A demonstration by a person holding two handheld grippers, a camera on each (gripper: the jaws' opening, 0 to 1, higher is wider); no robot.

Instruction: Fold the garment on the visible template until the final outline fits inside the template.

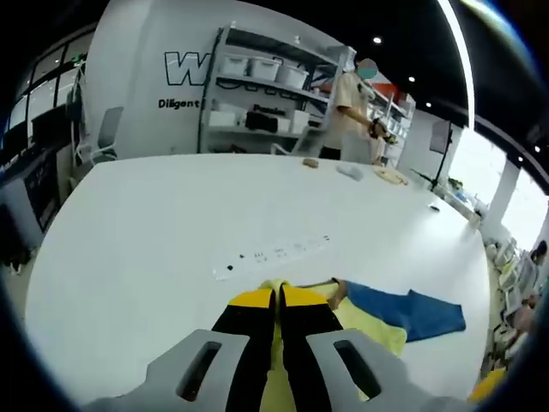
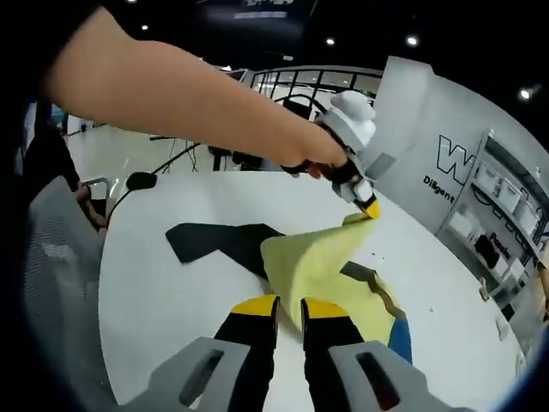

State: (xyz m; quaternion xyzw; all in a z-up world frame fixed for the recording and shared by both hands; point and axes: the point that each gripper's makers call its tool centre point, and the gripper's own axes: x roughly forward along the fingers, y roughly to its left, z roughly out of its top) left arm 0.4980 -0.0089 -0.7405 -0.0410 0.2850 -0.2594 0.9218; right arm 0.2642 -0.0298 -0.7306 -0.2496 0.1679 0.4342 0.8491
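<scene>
A yellow garment (image 2: 317, 257) with a blue part (image 2: 399, 335) lies on the white table (image 2: 163, 300), partly over a black template (image 2: 210, 240). My left gripper (image 2: 369, 207), held by a person's arm, is shut on a yellow corner and lifts it above the table. In the left gripper view its jaws (image 1: 277, 294) are pressed together on yellow cloth (image 1: 373, 330), with the blue part (image 1: 412, 311) to the right. My right gripper (image 2: 290, 306) sits at the garment's near edge, where the cloth narrows in between its close-set jaws.
The white table (image 1: 154, 240) stretches far back, with a row of small marks (image 1: 274, 255) on it. A person (image 1: 352, 107) stands by shelves (image 1: 257, 86) at the back, and small items (image 1: 390, 176) lie at the table's far edge. A grey chair (image 2: 51, 257) is at the left.
</scene>
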